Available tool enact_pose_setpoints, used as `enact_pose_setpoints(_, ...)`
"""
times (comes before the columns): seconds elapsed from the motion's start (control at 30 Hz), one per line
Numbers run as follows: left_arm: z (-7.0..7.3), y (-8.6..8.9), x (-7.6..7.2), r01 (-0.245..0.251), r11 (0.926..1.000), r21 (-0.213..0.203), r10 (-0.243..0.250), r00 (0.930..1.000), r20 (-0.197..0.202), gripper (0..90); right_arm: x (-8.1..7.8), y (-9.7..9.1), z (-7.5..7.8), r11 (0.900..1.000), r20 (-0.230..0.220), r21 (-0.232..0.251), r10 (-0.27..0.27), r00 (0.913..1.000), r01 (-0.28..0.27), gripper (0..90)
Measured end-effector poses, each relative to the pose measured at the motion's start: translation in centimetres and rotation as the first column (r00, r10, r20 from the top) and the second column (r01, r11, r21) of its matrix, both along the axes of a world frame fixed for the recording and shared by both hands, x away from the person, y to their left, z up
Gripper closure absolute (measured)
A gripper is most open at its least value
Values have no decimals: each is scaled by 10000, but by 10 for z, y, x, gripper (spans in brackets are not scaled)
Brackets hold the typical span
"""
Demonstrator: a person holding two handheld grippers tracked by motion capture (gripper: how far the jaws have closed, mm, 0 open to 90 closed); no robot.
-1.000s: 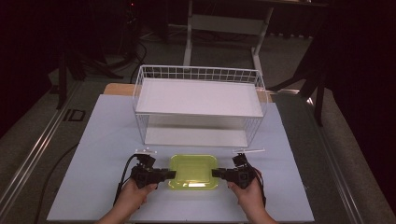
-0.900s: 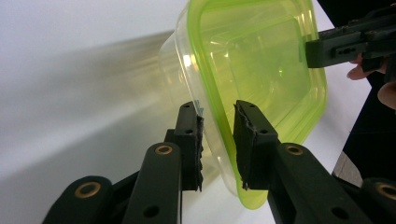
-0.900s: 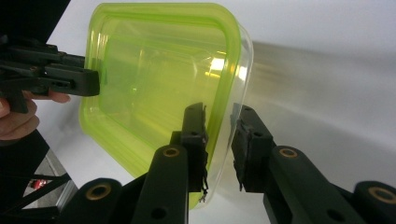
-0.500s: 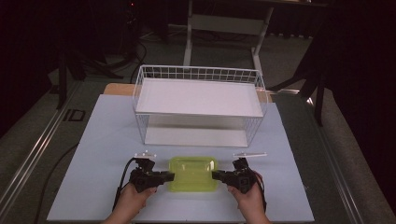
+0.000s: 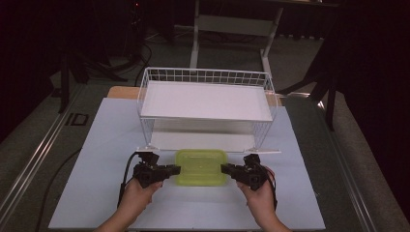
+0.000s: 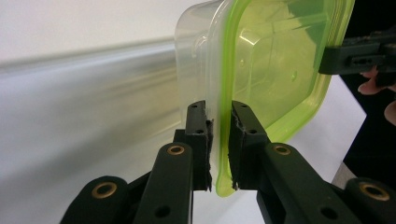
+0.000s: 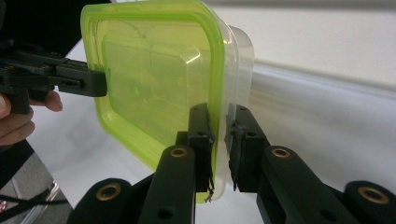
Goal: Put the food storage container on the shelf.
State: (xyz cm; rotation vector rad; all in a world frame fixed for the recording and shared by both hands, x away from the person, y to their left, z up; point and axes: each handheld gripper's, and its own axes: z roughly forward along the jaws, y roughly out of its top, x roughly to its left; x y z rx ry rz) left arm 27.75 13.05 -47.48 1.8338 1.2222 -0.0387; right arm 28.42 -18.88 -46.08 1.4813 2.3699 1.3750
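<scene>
A clear plastic container with a yellow-green lid (image 5: 200,166) hangs level just above the white table sheet, in front of the wire rack. My left gripper (image 5: 176,170) is shut on the rim at its left short end. My right gripper (image 5: 225,169) is shut on the right end; its jaws have just been closing, with the rim between them. In the left gripper view the pads of my left gripper (image 6: 219,140) pinch the lid edge of the container (image 6: 271,60). The right gripper view shows my right gripper (image 7: 219,140) pressing the rim of the container (image 7: 159,79).
A white two-tier wire rack (image 5: 205,101) stands just behind the container, its lower shelf open toward me. The white sheet (image 5: 96,145) covers the table. Dark floor, a desk frame and cables lie beyond the table's far edge.
Both hands have risen together, and the container between them has come up off the table sheet. It stays level and still sits in front of the rack.
</scene>
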Motion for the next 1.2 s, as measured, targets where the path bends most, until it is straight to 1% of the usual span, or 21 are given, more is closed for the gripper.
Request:
enact_pose_setpoints(0.1, 6, -2, 7, -154, 9999, 38, 153, 9997, 168, 804, 8, -1, 4, 9999, 75, 78, -70, 9999, 70, 804)
enact_pose_setpoints(0.17, 8, -3, 12, -262, 9997, -37, 262, 9993, 281, 804, 14, -1, 6, 9997, 104, 160, -166, 9998, 164, 805)
enact_pose_setpoints(0.2, 9, -4, 14, -289, 9996, 5, 289, 9988, 399, 803, 16, -2, 7, 9996, 118, 177, -231, 9997, 229, 805)
enact_pose_setpoints(0.3, 9, -7, 21, -449, 9990, -47, 451, 9969, 645, 803, 24, -3, 9, 9991, 190, 198, -376, 9991, 372, 804)
enact_pose_setpoints(0.33, 8, -7, 24, -497, 9987, -68, 500, 9965, 667, 802, 27, -3, 9, 9990, 253, 181, -422, 9988, 417, 804)
enact_pose_setpoints(0.37, 7, -8, 27, -479, 9988, -84, 484, 9963, 704, 803, 30, -4, 9, 9990, 222, 171, -426, 9988, 422, 804)
enact_pose_setpoints(0.5, 3, -14, 37, -600, 9980, 206, 580, 9945, 875, 800, 40, -5, 4, 9981, 262, 14, -610, 9978, 609, 803)
enact_pose_setpoints(0.53, 2, -15, 39, -637, 9977, 249, 613, 9942, 883, 801, 43, -5, 2, 9980, 320, -41, -630, 9975, 632, 802)
enact_pose_setpoints(0.67, -4, -15, 50, -828, 9965, 119, 815, 9930, 854, 800, 53, -3, -2, 9964, 441, -173, -825, 9956, 834, 802)
enact_pose_setpoints(0.77, -8, -15, 56, -947, 9955, 65, 939, 9924, 802, 800, 60, -1, -5, 9948, 397, -149, -1005, 9941, 1012, 801)
enact_pose_setpoints(0.87, -11, -15, 61, -1153, 9932, -147, 1162, 9892, 891, 800, 68, 0, -10, 9931, 266, -69, -1166, 9928, 1168, 800)
enact_pose_setpoints(0.9, -13, -15, 63, -1183, 9929, -158, 1192, 9887, 909, 800, 70, 0, -12, 9927, 241, -63, -1206, 9924, 1208, 799)
enact_pose_setpoints(0.93, -15, -15, 66, -1168, 9931, -126, 1175, 9888, 922, 800, 71, 0, -13, 9920, 299, -116, -1251, 9917, 1255, 799)
enact_pose_setpoints(0.97, -16, -15, 67, -1248, 9919, -220, 1263, 9877, 921, 800, 72, 1, -15, 9915, 338, -144, -1286, 9911, 1291, 798)
enact_pose_setpoints(1.0, -17, -15, 68, -1211, 9924, -206, 1225, 9884, 895, 800, 73, 1, -16, 9907, 352, -144, -1346, 9903, 1351, 797)
enact_pose_setpoints(1.13, -20, -16, 72, -1336, 9908, -223, 1351, 9868, 898, 800, 78, 2, -21, 9890, 373, -176, -1464, 9885, 1471, 795)
enact_pose_setpoints(1.2, -22, -15, 76, -1338, 9909, -160, 1347, 9869, 891, 800, 80, 4, -23, 9887, 371, -217, -1476, 9884, 1485, 795)
